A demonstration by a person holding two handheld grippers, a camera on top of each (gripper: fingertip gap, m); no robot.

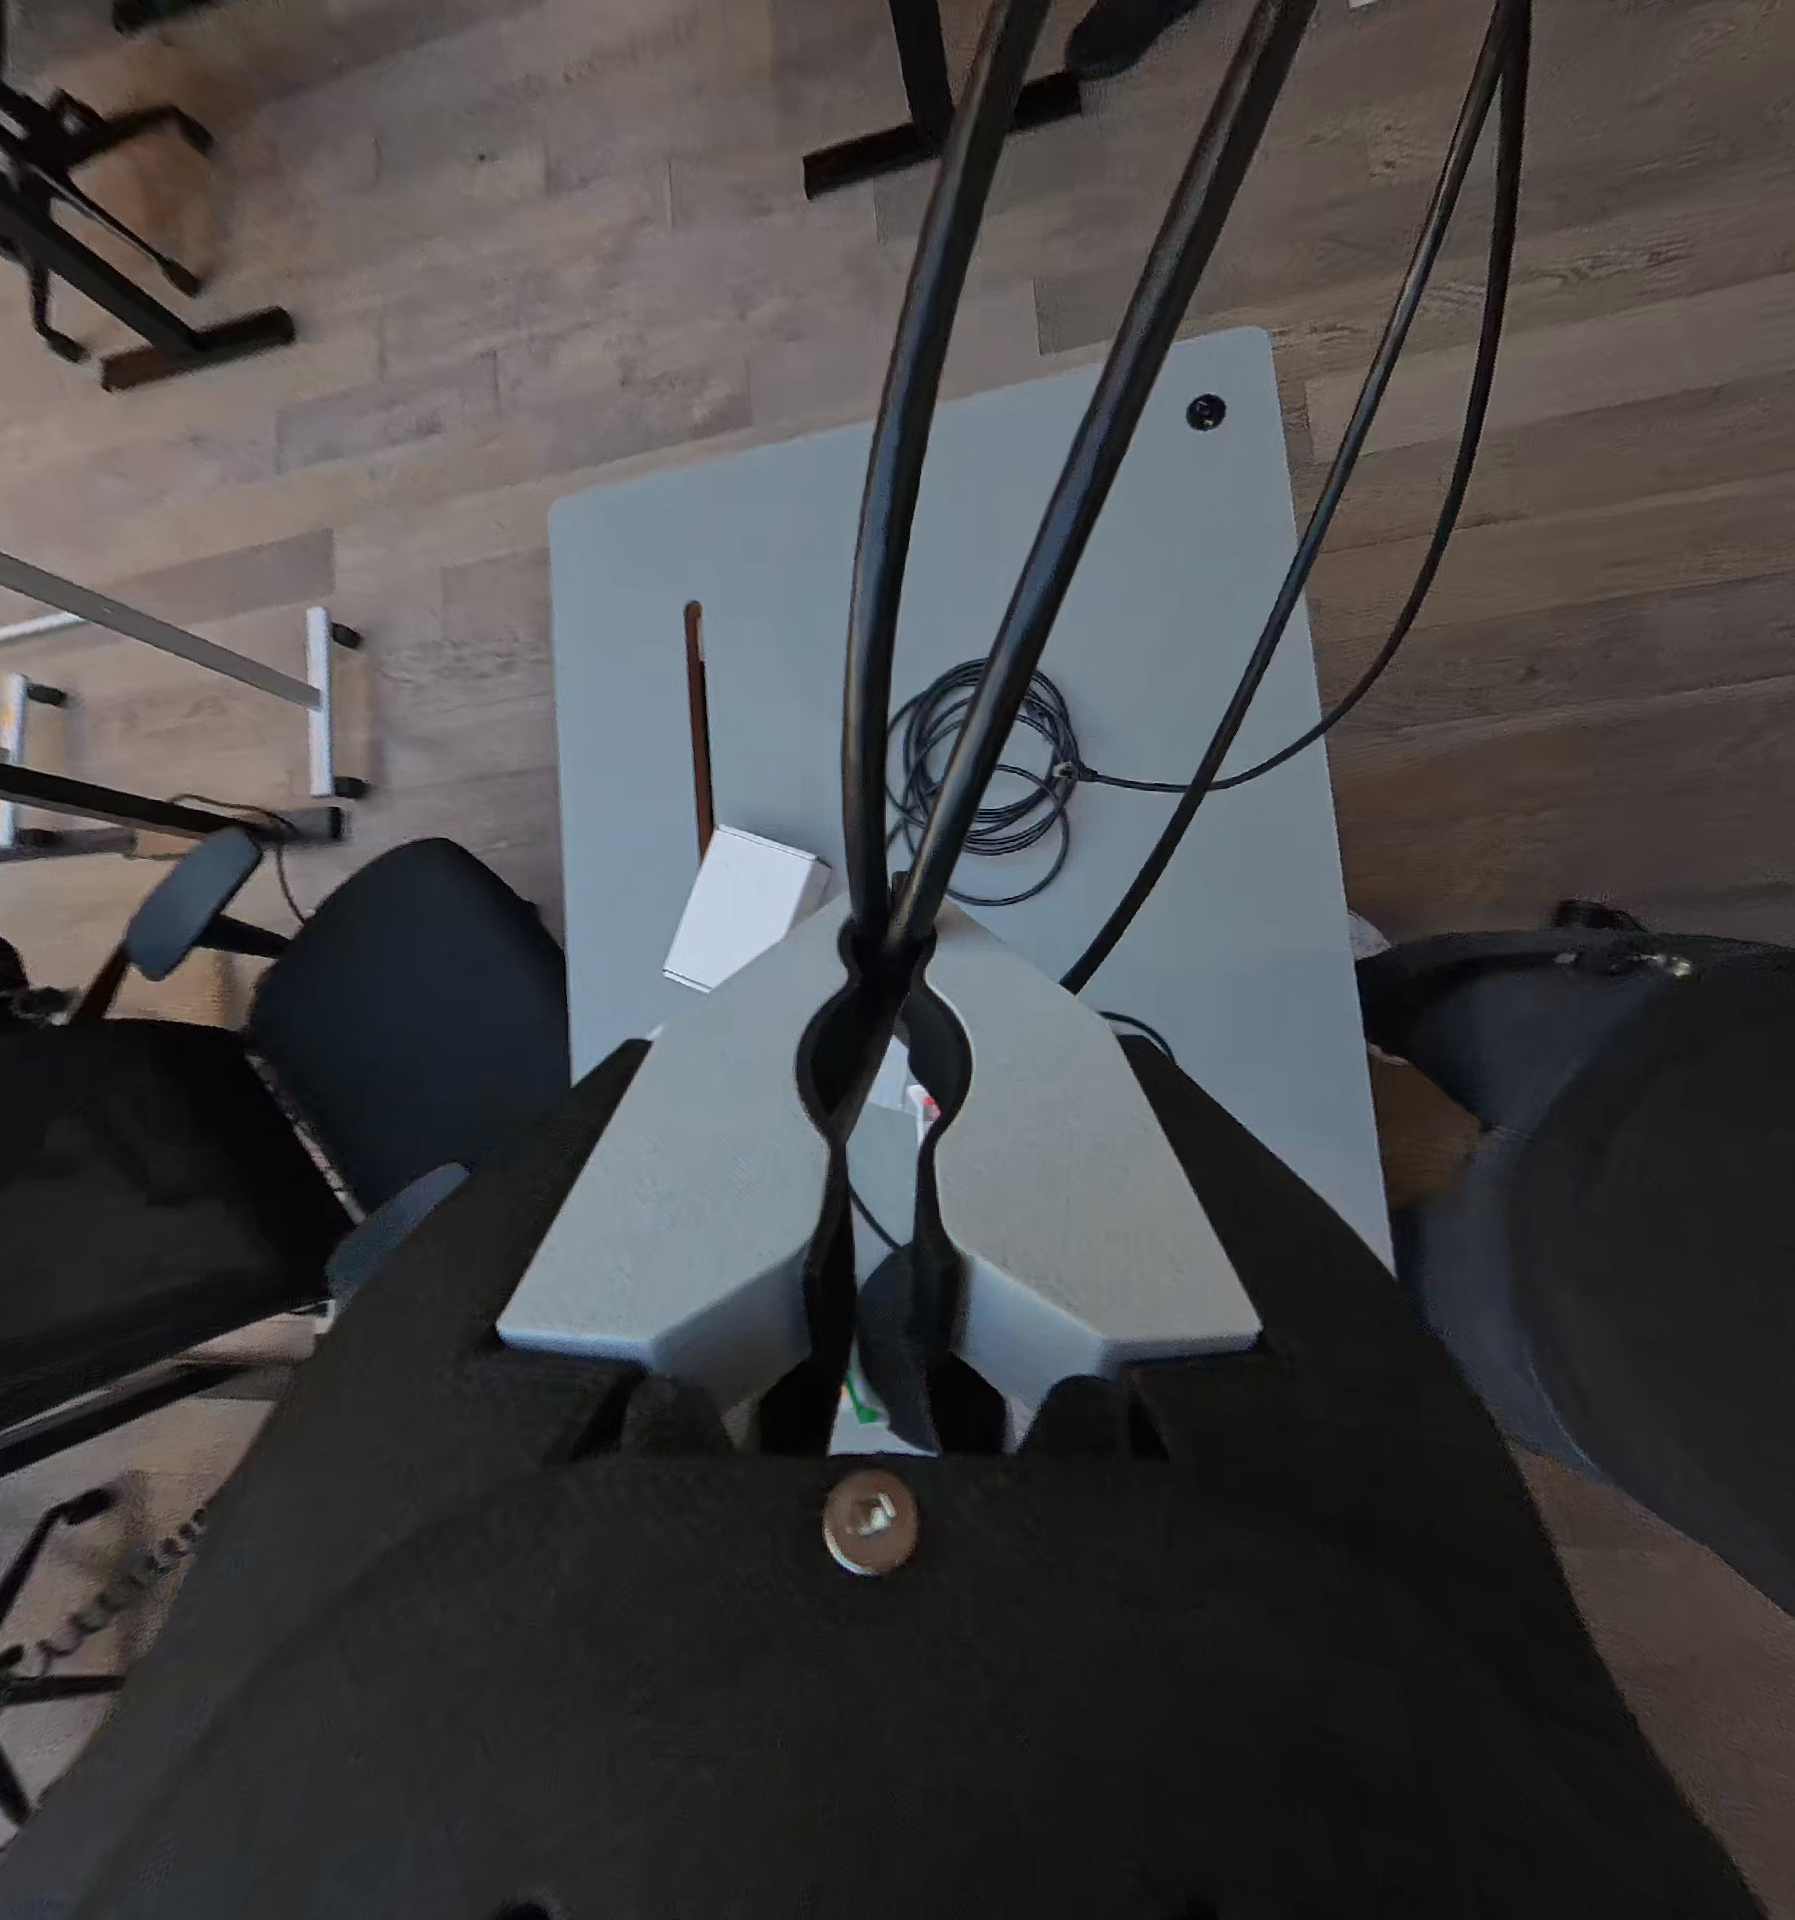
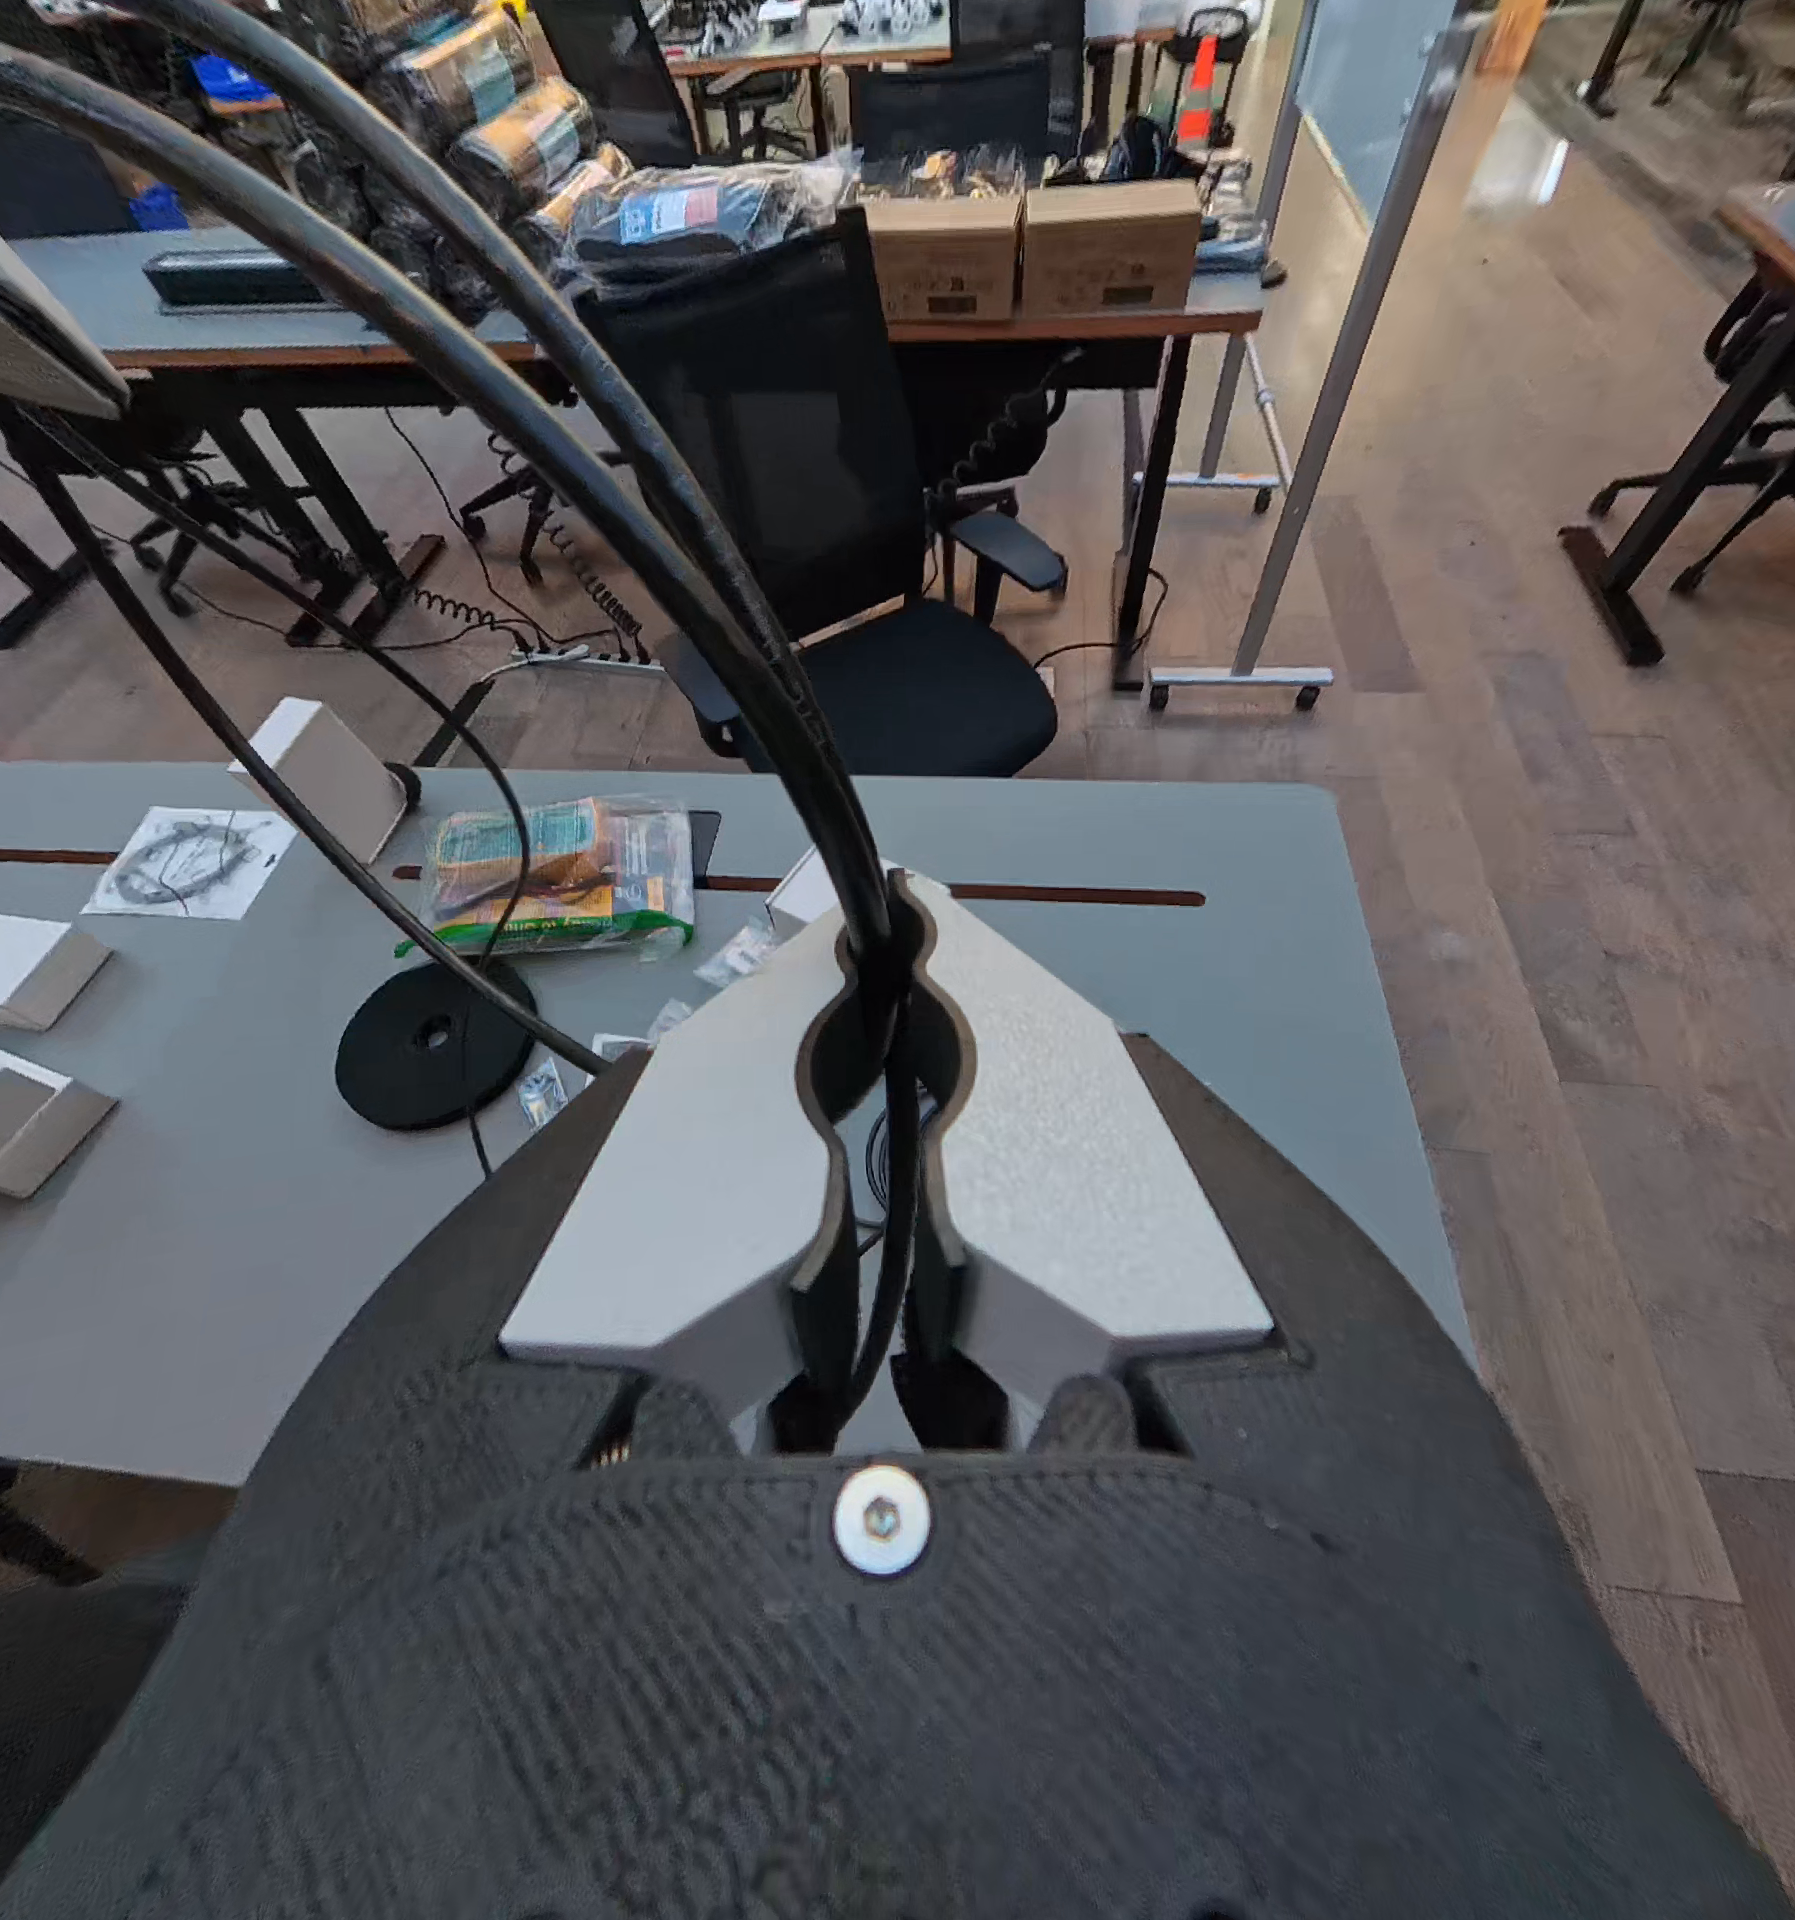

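Tabletop: I see the grey rectangular tabletop [image 1: 1236, 623] far below my left tongs; everything else I place from it.
Cable: the thick black rubber-sheathed cable [image 1: 1111, 416] hangs in loops above the tabletop, with a thinner coil [image 1: 986, 790] lying on it.
Handling: I judge it light, limp and springy, best pinched on a straight run.
Axis: strands rise away from both tips and arch over.
Left tongs [image 1: 888, 940]: clamped on two strands.
Right tongs [image 2: 888, 935]: clamped on the cable [image 2: 602, 343].
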